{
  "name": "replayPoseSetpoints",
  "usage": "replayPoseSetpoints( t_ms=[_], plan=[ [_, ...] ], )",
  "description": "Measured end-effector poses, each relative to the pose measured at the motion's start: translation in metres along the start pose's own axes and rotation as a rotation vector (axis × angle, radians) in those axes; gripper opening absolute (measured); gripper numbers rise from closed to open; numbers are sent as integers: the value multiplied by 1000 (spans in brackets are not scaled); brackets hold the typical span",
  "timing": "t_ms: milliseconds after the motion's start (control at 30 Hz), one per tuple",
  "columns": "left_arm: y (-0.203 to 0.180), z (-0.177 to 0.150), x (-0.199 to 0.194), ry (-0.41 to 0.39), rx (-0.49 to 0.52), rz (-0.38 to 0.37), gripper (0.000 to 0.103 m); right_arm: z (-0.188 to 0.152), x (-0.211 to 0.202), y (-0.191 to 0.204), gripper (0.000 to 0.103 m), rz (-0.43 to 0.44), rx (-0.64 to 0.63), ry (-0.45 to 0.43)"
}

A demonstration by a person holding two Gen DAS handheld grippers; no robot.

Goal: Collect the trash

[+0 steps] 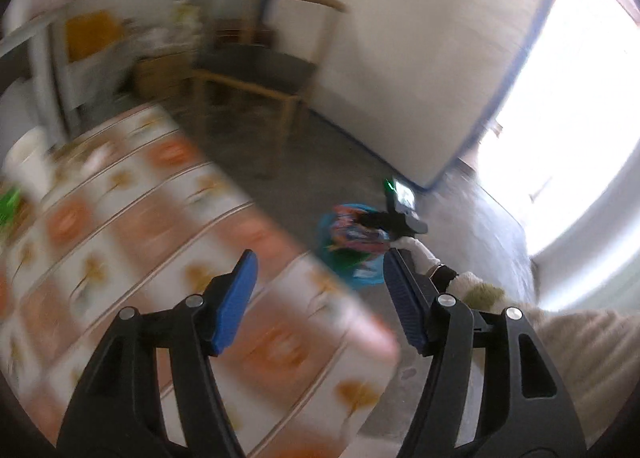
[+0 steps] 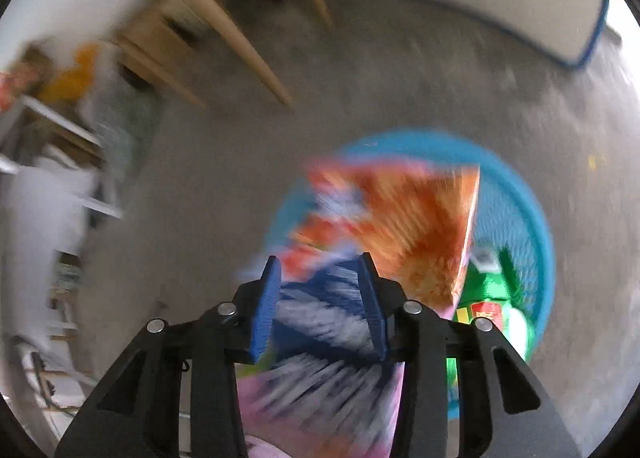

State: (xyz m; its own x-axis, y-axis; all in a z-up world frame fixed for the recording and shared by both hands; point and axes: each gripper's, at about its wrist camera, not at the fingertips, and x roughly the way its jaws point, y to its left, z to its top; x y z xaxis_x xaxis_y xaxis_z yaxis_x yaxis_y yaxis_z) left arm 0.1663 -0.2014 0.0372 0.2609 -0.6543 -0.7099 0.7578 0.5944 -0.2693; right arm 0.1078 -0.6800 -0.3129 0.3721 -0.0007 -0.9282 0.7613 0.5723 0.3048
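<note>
My right gripper [image 2: 320, 270] is shut on a large orange, blue and pink snack bag [image 2: 396, 214] and holds it over a blue mesh basket [image 2: 532, 226] on the floor. A green wrapper [image 2: 492, 290] lies in the basket. My left gripper [image 1: 320, 278] is open and empty above the table's edge. In the left wrist view the basket [image 1: 332, 258] with the bag [image 1: 356, 230] stands on the floor beyond the table, with the right gripper [image 1: 394, 218] over it. Both views are blurred.
A table with an orange-patterned cloth [image 1: 160, 226] fills the left. A white cup [image 1: 28, 162] and a green item [image 1: 10, 202] sit at its far left. A wooden chair [image 1: 256, 74] stands behind. A bright doorway [image 1: 568, 118] is at right.
</note>
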Motion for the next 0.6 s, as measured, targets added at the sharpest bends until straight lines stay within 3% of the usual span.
replayPoseSetpoints(
  t_ms=[100,267,600],
  plan=[
    [36,-29,-34,-15,-87,96,62,-6,48,-27,38,-69,44,112],
    [85,-69,-77,-36,-200,235,62,-5,66,-43,37,-108,105,186],
    [124,-90,-92,-55,-287,293,62,15,114,-62,38,-189,171,243]
  ],
)
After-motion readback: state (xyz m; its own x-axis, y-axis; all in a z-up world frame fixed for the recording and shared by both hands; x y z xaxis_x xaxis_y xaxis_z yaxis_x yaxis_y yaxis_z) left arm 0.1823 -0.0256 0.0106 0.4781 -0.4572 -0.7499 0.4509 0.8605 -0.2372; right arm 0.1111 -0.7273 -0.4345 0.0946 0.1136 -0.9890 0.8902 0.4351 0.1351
